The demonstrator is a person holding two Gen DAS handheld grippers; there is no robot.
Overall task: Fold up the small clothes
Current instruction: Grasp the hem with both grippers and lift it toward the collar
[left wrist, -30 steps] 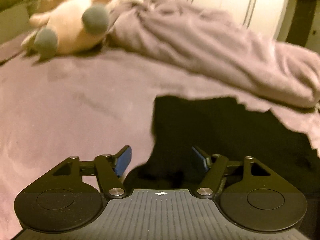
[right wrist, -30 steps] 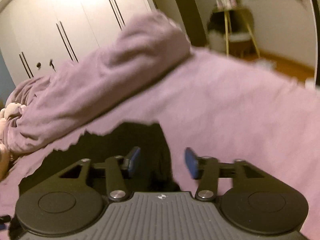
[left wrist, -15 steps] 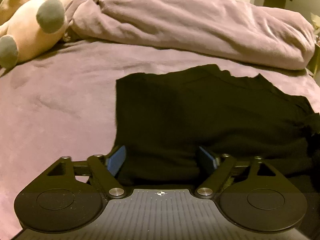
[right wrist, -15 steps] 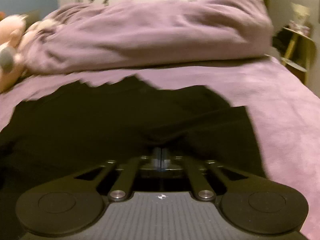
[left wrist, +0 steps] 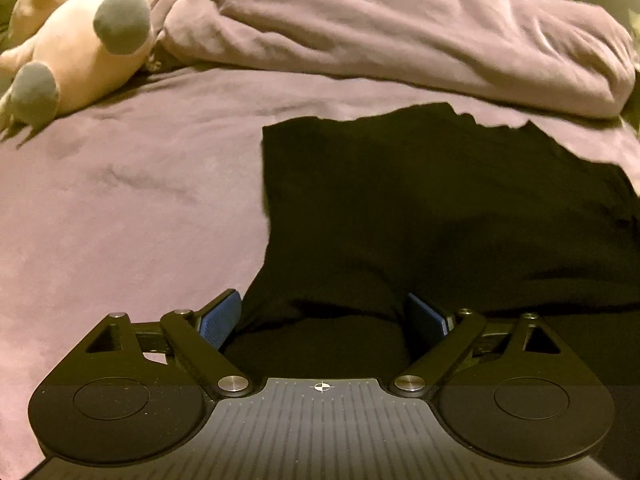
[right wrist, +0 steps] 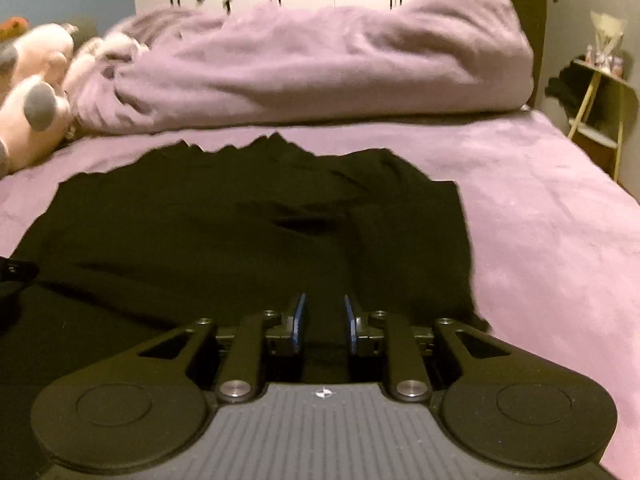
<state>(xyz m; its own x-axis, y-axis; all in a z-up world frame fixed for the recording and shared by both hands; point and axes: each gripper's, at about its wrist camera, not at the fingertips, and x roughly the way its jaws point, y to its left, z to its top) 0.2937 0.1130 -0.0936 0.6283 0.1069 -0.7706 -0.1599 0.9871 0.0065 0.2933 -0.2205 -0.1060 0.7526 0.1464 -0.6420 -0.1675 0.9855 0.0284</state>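
Your left gripper: jaws opening wide, straddling near hem of black cotton garment, pads clear of cloth. Your right gripper: jaws opening, narrow gap, cloth between. Garment lies flat on mauve fleece bedspread for folding. Beyond: bunched mauve duvet, pink plush toy.

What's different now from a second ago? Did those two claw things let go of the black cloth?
Yes. The right gripper, shut on the black garment half a second ago, is opening with cloth between its pads. The left gripper has widened further over the garment's near edge. Both views levelled out. The garment now lies spread on the purple bed; plush toy and blanket unchanged.
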